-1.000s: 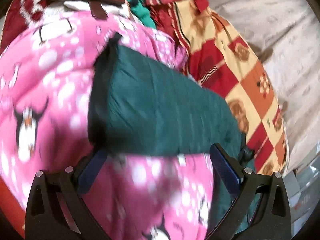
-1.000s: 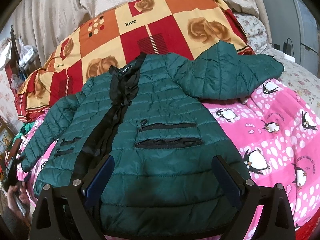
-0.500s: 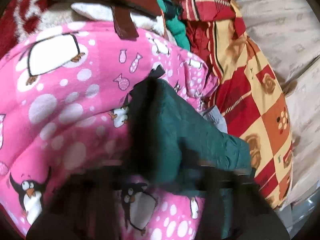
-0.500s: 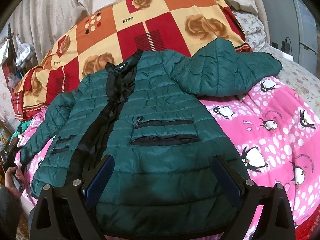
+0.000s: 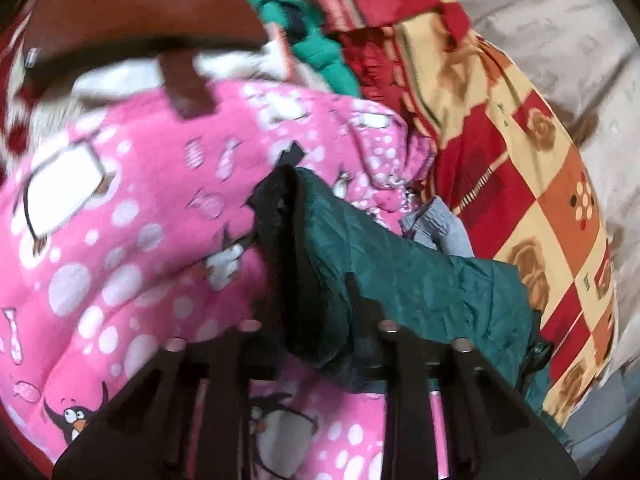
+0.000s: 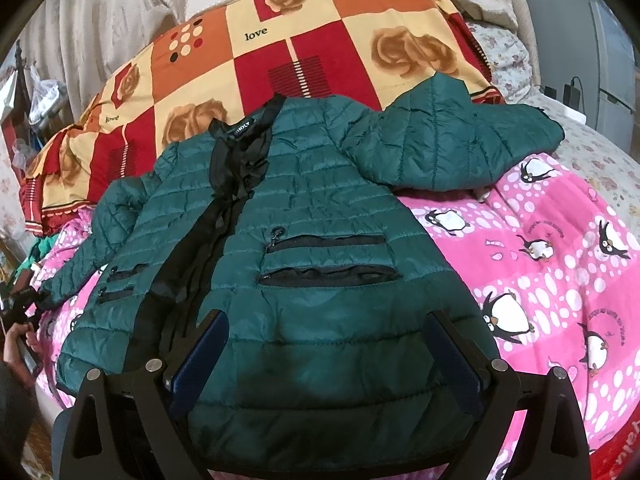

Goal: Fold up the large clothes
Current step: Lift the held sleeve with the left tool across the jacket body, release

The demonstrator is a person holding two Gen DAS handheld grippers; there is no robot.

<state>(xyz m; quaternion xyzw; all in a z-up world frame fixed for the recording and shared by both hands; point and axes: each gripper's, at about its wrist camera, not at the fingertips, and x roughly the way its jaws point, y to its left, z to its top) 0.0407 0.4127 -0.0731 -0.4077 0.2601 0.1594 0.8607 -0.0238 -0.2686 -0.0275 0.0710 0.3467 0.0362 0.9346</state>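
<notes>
Green jacket [image 6: 304, 248] is lying front-up and spread out on the pink penguin blanket [image 6: 560, 264], collar toward the checkered quilt [image 6: 320, 52], which is bunching up right behind it. The jacket's one sleeve [image 6: 452, 148] is lying bent across the upper blanket edge; the other sleeve [image 5: 400, 276] is stretching off toward the bed's far side, where the left gripper [image 5: 316, 320] is sitting clenched on the sleeve's dark cuff [image 5: 280, 216]. Right gripper [image 6: 324, 356] is hanging over the jacket's bottom hem with its jaws spread wide, gripping nothing; contact with the fabric can't be told. Clutter is crowding the left gripper's side: a brown wooden rail [image 5: 132, 12], a teal cloth [image 5: 320, 44] wedged by the quilt, a grey scrap [image 5: 440, 228] just beside the sleeve. Open blanket is showing only beside the jacket under the bent sleeve. A grey cabinet [image 6: 572, 48] is standing past that edge of the bed.
</notes>
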